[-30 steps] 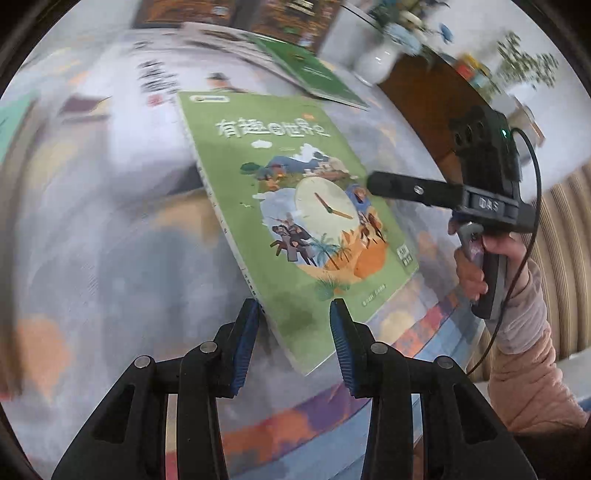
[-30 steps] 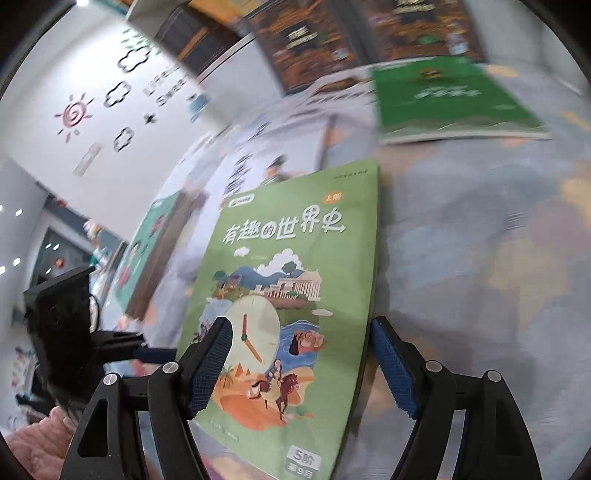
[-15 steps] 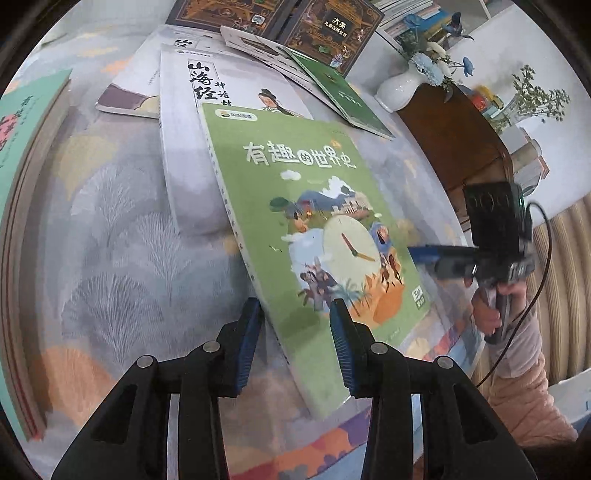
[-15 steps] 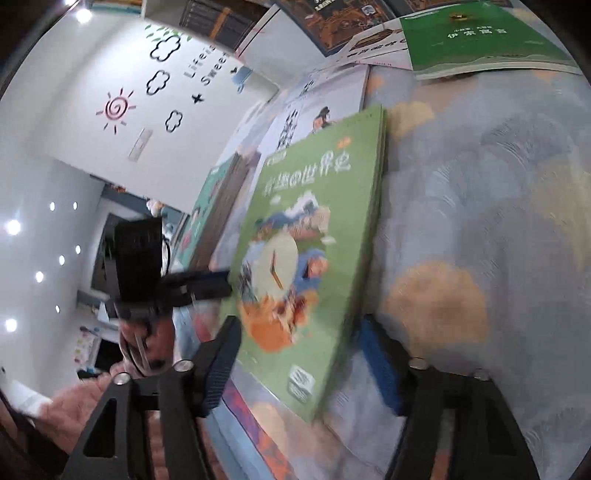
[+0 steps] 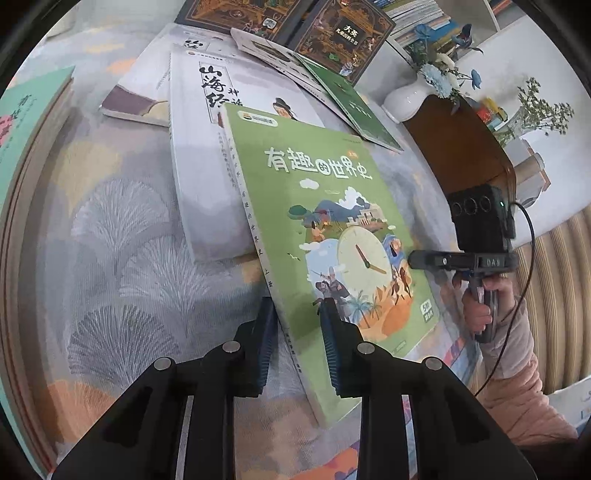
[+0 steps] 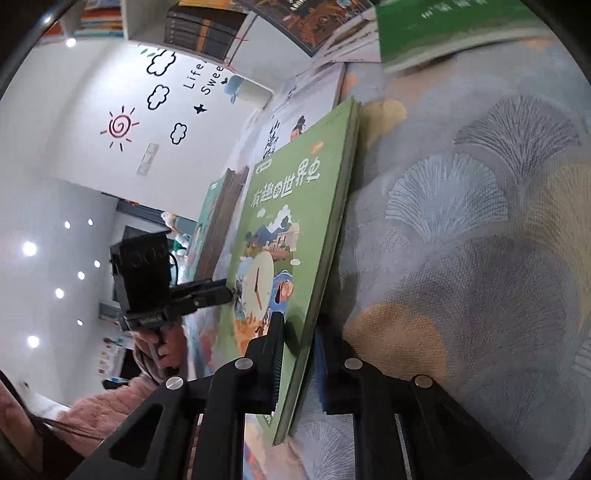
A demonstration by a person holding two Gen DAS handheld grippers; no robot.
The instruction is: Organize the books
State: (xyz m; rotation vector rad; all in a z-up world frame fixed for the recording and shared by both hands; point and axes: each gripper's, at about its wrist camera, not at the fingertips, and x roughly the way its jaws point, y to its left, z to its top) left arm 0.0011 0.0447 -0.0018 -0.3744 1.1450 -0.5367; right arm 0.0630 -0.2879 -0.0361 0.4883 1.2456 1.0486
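1. Around my work I see a patterned cloth (image 5: pixel 122 236) covering the counter, with books scattered across it: a white book (image 5: pixel 207 155) with black brush lettering, a dark green book (image 5: pixel 351 107) farther back, two dark ornate books (image 5: pixel 343 33) at the far edge, and a teal book (image 5: pixel 26 122) at the left rim.
2. Beyond the counter's right side stand a white vase (image 5: pixel 406 103) of blue flowers and a brown wooden cabinet (image 5: pixel 458 151).
3. The white book lies partly under the far end of the green book (image 5: pixel 321 206), touching it.
4. My left gripper (image 5: pixel 297 343) is clenched on the green book's near spine edge, one pad under and one on the cover.
5. My right gripper (image 6: pixel 299 354) is clamped on the opposite long edge of the same book, which sits tilted, that side lifted off the cloth.
6. A hand (image 5: pixel 484 299) in a pink sleeve holds the right gripper's handle.
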